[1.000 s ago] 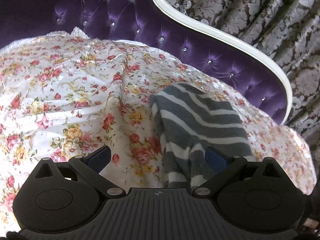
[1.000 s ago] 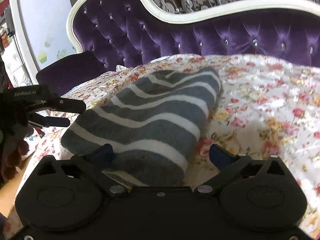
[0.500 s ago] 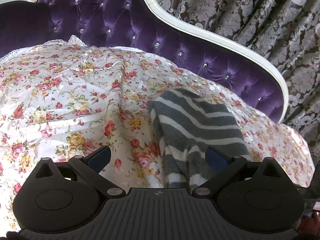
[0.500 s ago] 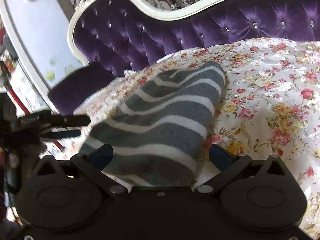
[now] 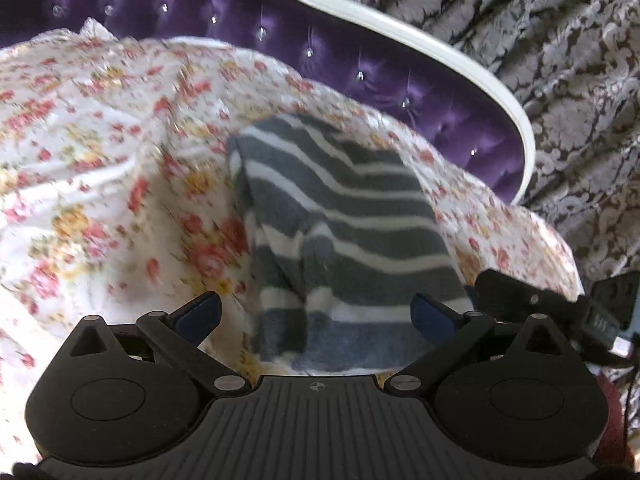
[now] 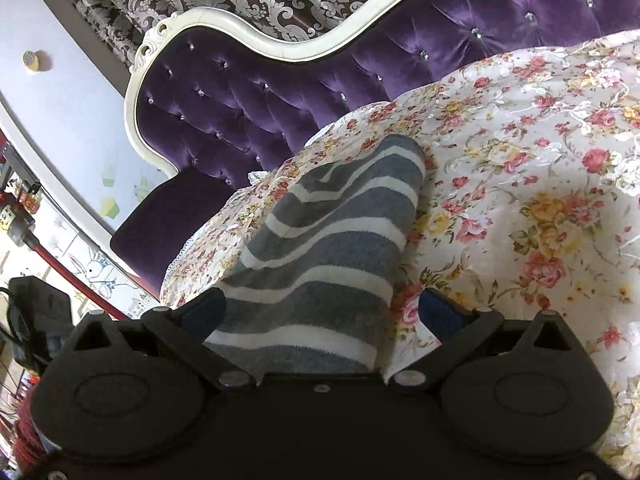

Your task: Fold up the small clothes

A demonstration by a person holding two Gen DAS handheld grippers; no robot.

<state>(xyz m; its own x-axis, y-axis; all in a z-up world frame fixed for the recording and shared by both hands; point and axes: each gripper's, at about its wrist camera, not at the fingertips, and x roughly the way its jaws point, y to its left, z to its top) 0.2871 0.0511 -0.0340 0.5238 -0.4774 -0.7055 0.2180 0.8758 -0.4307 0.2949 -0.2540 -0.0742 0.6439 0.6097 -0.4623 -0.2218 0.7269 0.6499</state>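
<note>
The left hand-held gripper [image 5: 316, 314] stood with its jaws spread wide, pinching nothing. Its blue pads [image 5: 198, 314] flanked the near end of the garment [image 5: 340, 216], which suggested it was lined up to take or flatten that end rather than carry it. In the left wrist view the garment, grey with white stripes, lay at 12 o'clock from the left hand-held gripper, flat on the sheet [image 5: 100, 152]. A folded-over flap ran down its left side, so one fold appeared made. The sheet covered a purple sofa [image 5: 360, 60], which served as the folding surface; a curtain [image 5: 560, 80] hung behind at 1 o'clock. The left view was blurred, so contact between pads and cloth could not be judged.

The right hand-held gripper [image 6: 320, 312] was likewise spread and held nothing. It faced the garment [image 6: 340, 240] from another side, the cloth reaching from between its jaws toward 12 o'clock. The sheet [image 6: 540, 160] lay bare at 2 o'clock, leaving room for a further fold. The sofa back [image 6: 260, 88] rose at 11 o'clock. With both tools open at the garment's edges, the next step appeared to be a fresh grip for another fold.
</note>
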